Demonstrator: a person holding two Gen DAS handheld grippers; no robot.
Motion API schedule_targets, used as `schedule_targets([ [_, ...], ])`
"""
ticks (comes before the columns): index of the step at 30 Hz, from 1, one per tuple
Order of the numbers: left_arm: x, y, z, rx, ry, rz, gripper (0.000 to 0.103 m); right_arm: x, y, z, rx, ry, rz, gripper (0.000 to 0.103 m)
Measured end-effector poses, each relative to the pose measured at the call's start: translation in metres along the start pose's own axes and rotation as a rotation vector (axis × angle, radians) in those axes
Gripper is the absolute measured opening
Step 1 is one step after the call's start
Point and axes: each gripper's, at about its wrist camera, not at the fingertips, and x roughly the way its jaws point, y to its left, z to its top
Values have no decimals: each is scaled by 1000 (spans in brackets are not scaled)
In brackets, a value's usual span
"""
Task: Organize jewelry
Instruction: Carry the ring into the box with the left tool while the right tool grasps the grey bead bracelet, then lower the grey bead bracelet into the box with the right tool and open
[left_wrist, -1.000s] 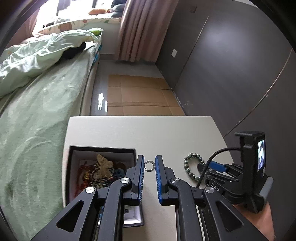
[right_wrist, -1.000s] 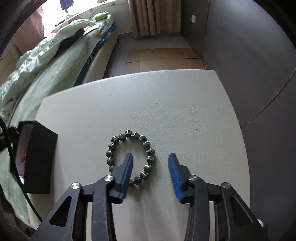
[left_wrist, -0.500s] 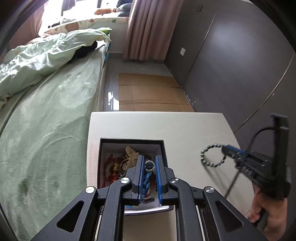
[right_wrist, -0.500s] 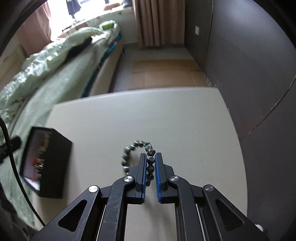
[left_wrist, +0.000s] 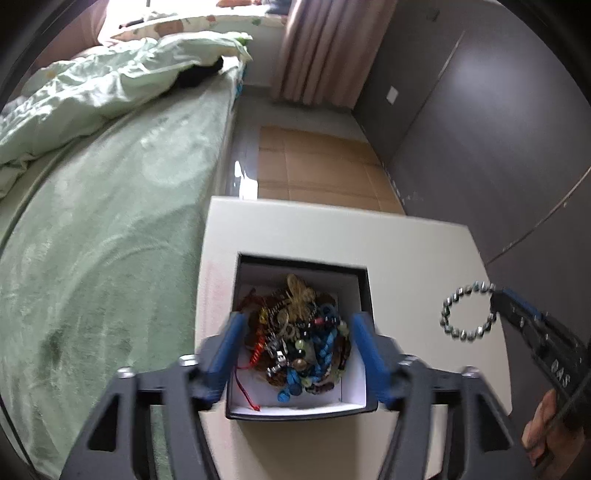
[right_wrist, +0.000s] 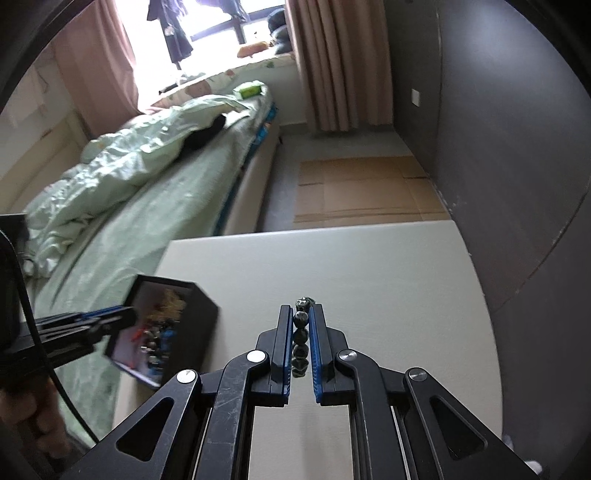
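A black box (left_wrist: 364, 291) with a white lining stands on the white table (left_wrist: 288, 229) and holds a heap of mixed jewelry (left_wrist: 299, 332). My left gripper (left_wrist: 297, 325) is open right above the box, empty, its blue fingers astride the heap. My right gripper (right_wrist: 300, 321) is shut on a dark green bead bracelet (right_wrist: 301, 332) and holds it in the air over the table. In the left wrist view the bracelet (left_wrist: 466, 312) hangs from the right gripper to the right of the box. The box also shows in the right wrist view (right_wrist: 199, 321).
A bed with green bedding (left_wrist: 92, 206) lies along the table's left side. A dark wall (right_wrist: 517, 147) stands to the right. Flattened cardboard (left_wrist: 314, 166) lies on the floor beyond the table's far edge.
My left gripper carried a small ring over the box and opened; the ring is no longer between its fingers. My right gripper closed on the bead bracelet and lifted it off the table.
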Motion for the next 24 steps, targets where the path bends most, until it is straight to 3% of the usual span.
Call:
schedule_targets([
  [12,-23,15,6,-62,-49,6,66,-13,57,-2,-51,-43,204,10],
  [24,-26,39,5,-129,-56,31,66,17,110,-13,-62,7,368,10],
])
